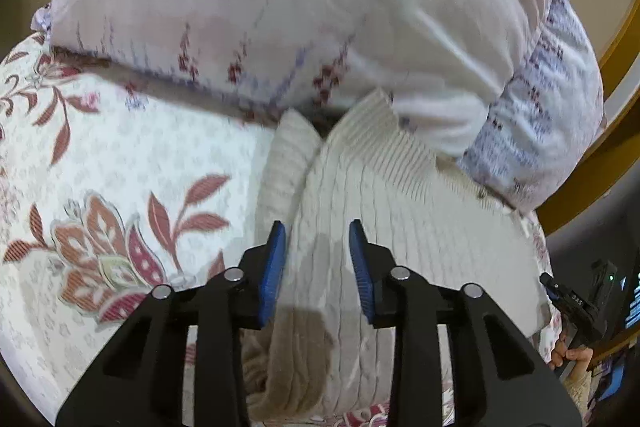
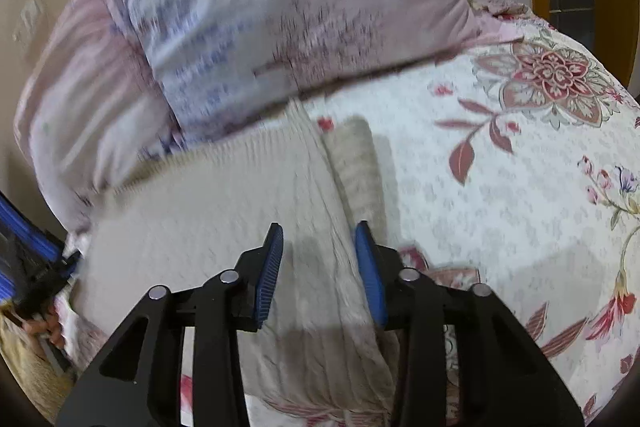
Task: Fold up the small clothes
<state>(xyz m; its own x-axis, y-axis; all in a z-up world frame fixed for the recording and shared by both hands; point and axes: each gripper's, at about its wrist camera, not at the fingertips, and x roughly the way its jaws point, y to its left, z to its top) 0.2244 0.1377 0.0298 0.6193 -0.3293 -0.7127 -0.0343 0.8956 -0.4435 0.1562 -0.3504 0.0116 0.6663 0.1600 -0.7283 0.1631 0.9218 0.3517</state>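
Left wrist view: your left gripper (image 1: 318, 259) hangs over the cream knit garment (image 1: 384, 211), jaws spread and gripping nothing. The garment lies flat on the floral bedspread (image 1: 132, 155), with a folded sleeve (image 1: 286, 167) along its left edge. A pale pillow (image 1: 280, 7) with small printed sprigs lies across the far end of the garment and overlaps its top edge. At the right margin your right gripper (image 1: 576, 303) shows as a black body held in your hand; from here you cannot tell how its jaws stand. A wooden frame (image 1: 616, 67) runs behind the pillow on the right.

Right wrist view: your right gripper (image 2: 319, 259) also hangs over the garment (image 2: 208, 211), jaws spread and empty. Here the sleeve (image 2: 354, 163) lies to the right of the garment's body, with bare bedspread (image 2: 500, 187) beyond it. This view alone shows a second pillow (image 2: 80, 99) beside the first pillow (image 2: 280, 7), and blue pads (image 2: 24, 227) at the left margin, too blurred to read further.
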